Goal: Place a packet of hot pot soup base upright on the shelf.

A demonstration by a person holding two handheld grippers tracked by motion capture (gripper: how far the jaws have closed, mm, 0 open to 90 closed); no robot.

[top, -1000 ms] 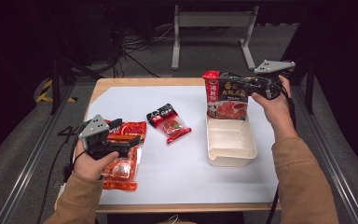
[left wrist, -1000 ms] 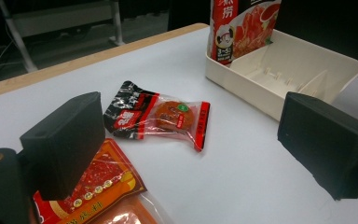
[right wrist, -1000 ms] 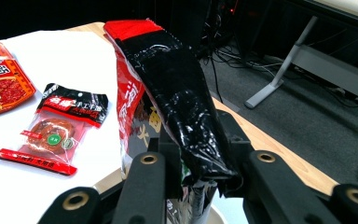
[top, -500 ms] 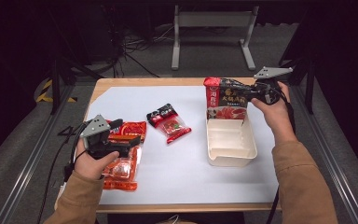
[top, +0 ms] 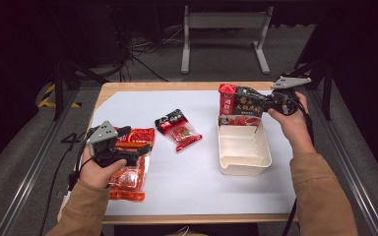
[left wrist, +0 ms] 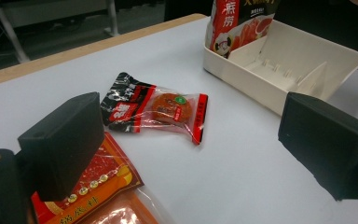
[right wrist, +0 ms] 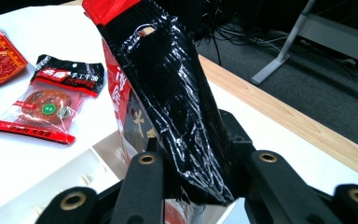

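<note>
Where white sheet [top: 202, 182] covers wooden table [top: 177, 86], dark room

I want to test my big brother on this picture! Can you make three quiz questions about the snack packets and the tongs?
1. True or false: the right tongs grip the black and red pouch.
2. Where is that pouch's lower end? A) in the cream tray B) on the floor
3. How many packets lie flat on the white table?

Key: 1 true. 2 A. 3 two: the small packet and the orange packet under the left tongs.
</note>
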